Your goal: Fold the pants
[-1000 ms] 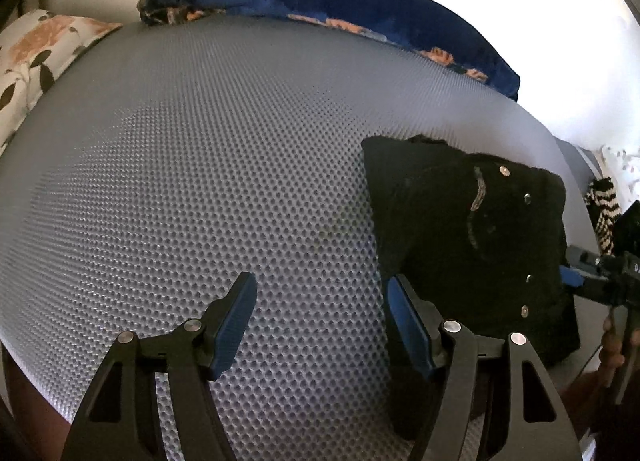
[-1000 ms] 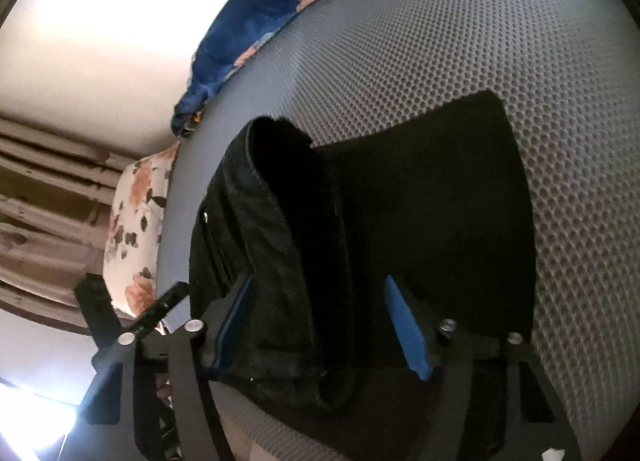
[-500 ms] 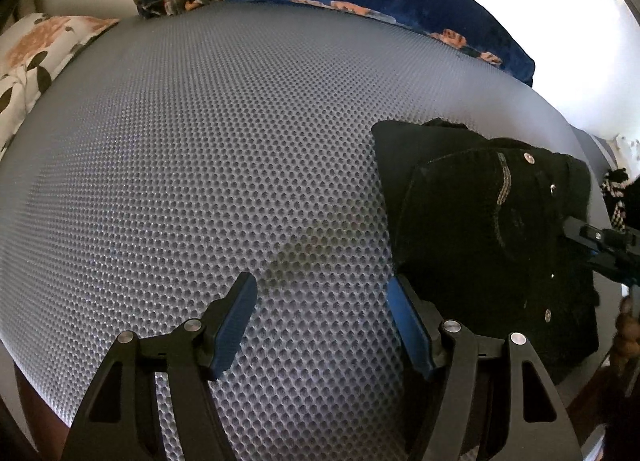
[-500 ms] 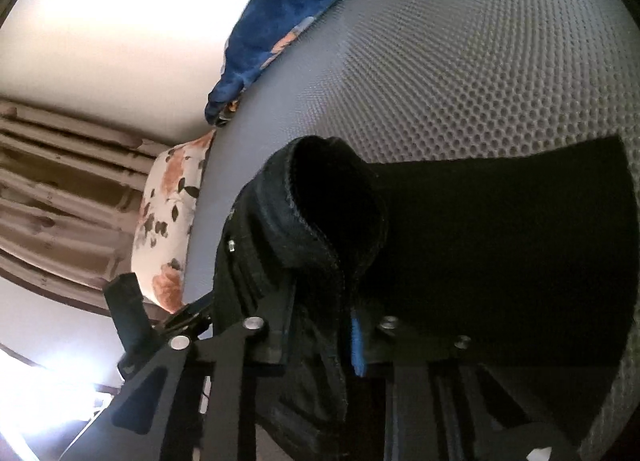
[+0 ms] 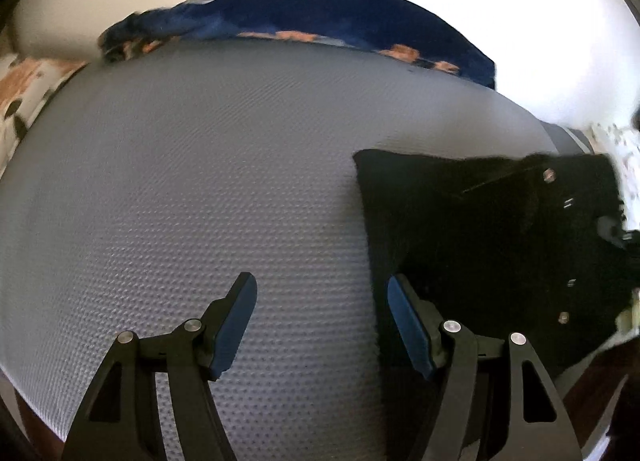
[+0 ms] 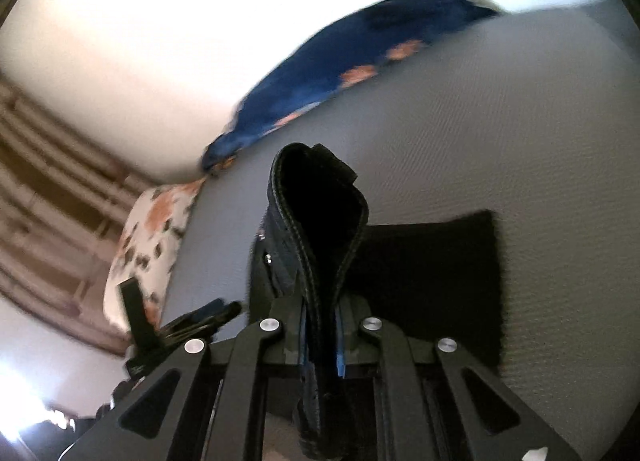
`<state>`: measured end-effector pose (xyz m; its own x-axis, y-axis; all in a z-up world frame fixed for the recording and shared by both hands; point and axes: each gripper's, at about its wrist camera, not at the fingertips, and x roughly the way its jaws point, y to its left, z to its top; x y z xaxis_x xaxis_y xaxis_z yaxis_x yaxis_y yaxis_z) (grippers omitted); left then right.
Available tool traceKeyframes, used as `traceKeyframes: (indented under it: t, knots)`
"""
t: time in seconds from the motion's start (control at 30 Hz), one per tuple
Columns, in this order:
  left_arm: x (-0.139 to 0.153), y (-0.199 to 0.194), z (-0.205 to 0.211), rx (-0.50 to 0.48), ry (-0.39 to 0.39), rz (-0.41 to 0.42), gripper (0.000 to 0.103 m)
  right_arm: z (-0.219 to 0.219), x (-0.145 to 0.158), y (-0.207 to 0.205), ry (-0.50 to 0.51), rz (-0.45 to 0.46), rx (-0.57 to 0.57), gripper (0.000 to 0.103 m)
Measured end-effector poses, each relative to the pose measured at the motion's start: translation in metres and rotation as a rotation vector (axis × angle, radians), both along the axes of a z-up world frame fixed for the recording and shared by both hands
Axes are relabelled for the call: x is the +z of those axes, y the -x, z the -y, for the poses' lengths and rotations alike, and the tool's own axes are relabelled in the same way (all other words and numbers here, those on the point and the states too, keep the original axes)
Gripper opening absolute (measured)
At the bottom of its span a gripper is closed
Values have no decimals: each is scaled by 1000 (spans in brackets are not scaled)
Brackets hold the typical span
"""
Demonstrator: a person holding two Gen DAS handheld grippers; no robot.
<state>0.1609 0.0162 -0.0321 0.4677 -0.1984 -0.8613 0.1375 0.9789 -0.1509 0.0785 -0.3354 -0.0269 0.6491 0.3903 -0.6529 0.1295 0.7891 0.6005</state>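
Black folded pants [image 5: 492, 237] lie on the grey mesh mattress [image 5: 200, 181] at the right in the left wrist view, metal studs showing. My left gripper [image 5: 322, 325] is open and empty above the mattress, its right finger at the pants' left edge. In the right wrist view my right gripper [image 6: 320, 345] is shut on the pants' waistband [image 6: 316, 229], which rises in a loop above the flat rest of the pants [image 6: 432, 281]. The left gripper [image 6: 192, 321] also shows at the lower left there.
A blue floral blanket [image 5: 320, 17] lies bunched along the mattress's far edge by the white wall. A floral pillow [image 6: 152, 237] sits at the left end. Curtains hang beyond it. The mattress's near edge runs under my left gripper.
My right gripper shut on the waistband and has lifted it, so the top flap now stands up. The left gripper stayed open and shifted slightly.
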Motion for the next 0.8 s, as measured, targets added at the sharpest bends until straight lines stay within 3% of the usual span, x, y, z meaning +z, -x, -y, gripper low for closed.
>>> traceKeyframes:
  t: [0.1, 0.17, 0.23, 0.37, 0.47, 0.8]
  knots:
    - [-6, 0, 16, -44, -36, -3, 69, 16, -38, 0, 5, -92, -53, 10]
    - [-13, 2, 24, -67, -55, -6, 69, 19, -54, -2, 37, -117, -69, 13]
    - [-19, 3, 31, -83, -98, 1, 69, 25, -62, 0, -10, -119, -98, 17]
    - [-23, 4, 36, -105, -146, 23, 69, 23, -51, 4, 32, -131, -96, 28]
    - [-20, 5, 34, -106, -127, 18, 69, 22, -41, 18, 74, -128, -105, 32]
    - [-12, 35, 30, -133, -80, 15, 69, 5, -34, 64, 82, -151, -101, 29]
